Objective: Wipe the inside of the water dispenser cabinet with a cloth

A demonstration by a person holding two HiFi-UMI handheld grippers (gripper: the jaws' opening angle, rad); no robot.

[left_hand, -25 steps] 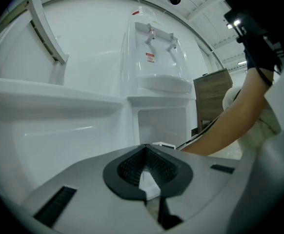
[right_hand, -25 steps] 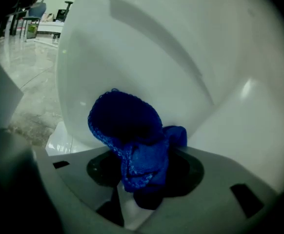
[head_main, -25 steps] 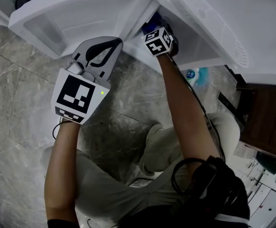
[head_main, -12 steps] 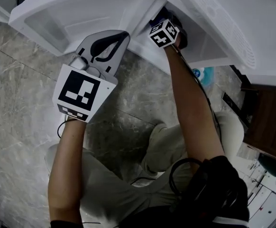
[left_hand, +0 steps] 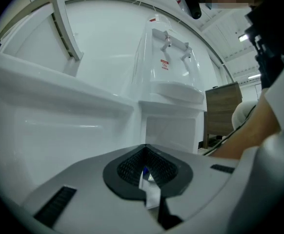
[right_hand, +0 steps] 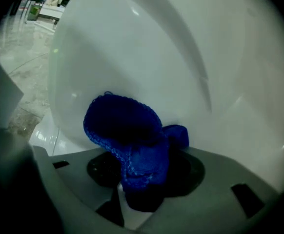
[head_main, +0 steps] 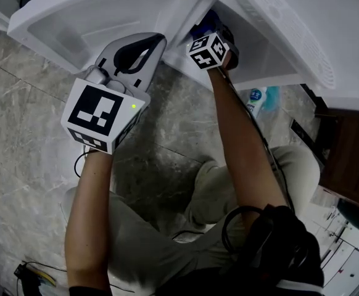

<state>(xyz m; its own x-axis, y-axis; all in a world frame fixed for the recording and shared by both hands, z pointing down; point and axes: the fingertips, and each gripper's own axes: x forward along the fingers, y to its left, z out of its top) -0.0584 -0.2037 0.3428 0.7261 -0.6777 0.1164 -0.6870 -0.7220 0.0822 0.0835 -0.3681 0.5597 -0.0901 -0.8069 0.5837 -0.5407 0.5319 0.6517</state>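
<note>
Nearest, the left gripper (head_main: 136,49) hangs by the open door (head_main: 50,23), its jaws closed on nothing. Beyond it, the right gripper (right_hand: 142,179) clamps the bunched blue cloth (right_hand: 127,135) inside the cabinet (right_hand: 191,57), seemingly against its white wall. The wiping step is in hand, and the next move calls for a firm sweep across the unwiped surfaces.

Left gripper (left_hand: 146,175), jaws pressed together; open cabinet door (left_hand: 59,111) at left, water dispenser (left_hand: 173,77) far behind, forearm (left_hand: 252,130) at right.
</note>
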